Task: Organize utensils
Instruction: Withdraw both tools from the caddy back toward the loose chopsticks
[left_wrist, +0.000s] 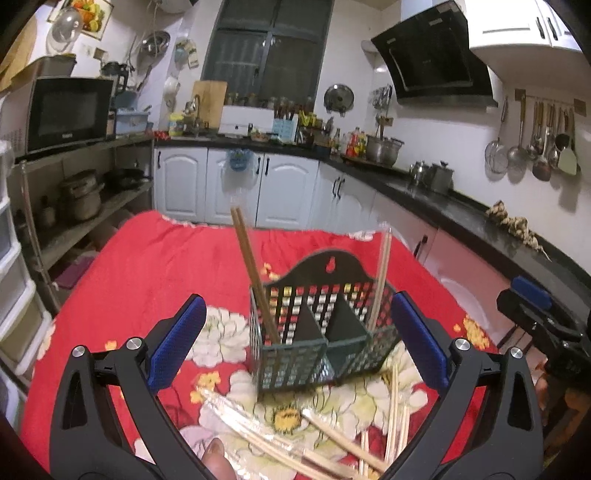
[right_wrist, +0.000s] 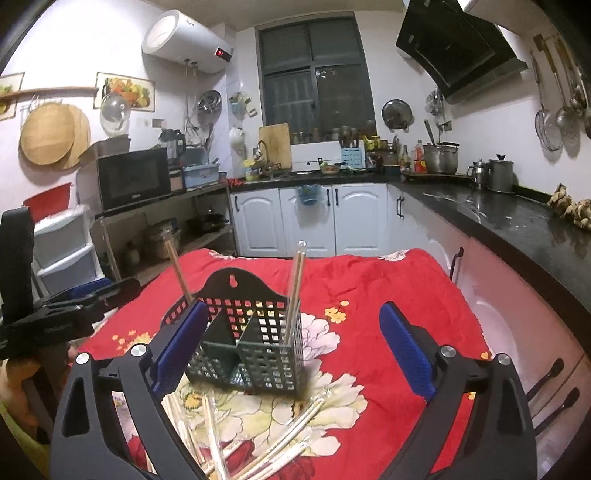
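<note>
We've got two grippers here, both spread wide with nothing between the blue pads. Our left gripper (left_wrist: 299, 347) sits just in front of the utensil caddy (left_wrist: 321, 332), its fingers to either side of it but not touching. Our right gripper (right_wrist: 295, 350) hangs near the same caddy (right_wrist: 251, 347), with the basket closer to its left pad.

The caddy is one dark green lattice basket with three compartments, standing upright around the middle of the table, which is covered by a red floral cloth (left_wrist: 147, 266). One brown pair of chopsticks (left_wrist: 255, 273) leans in the left compartment; one pale wrapped pair (left_wrist: 380, 277) stands in the right one. The middle one looks bare.

Near the table's front edge lies a loose pile of wrapped chopsticks (right_wrist: 258, 439), overlapping too much for us to count.

Writing-wise, only the water heater (right_wrist: 184, 40) shows a red display, too small to read. The microwave (right_wrist: 129, 181) logo is unreadable.
</note>
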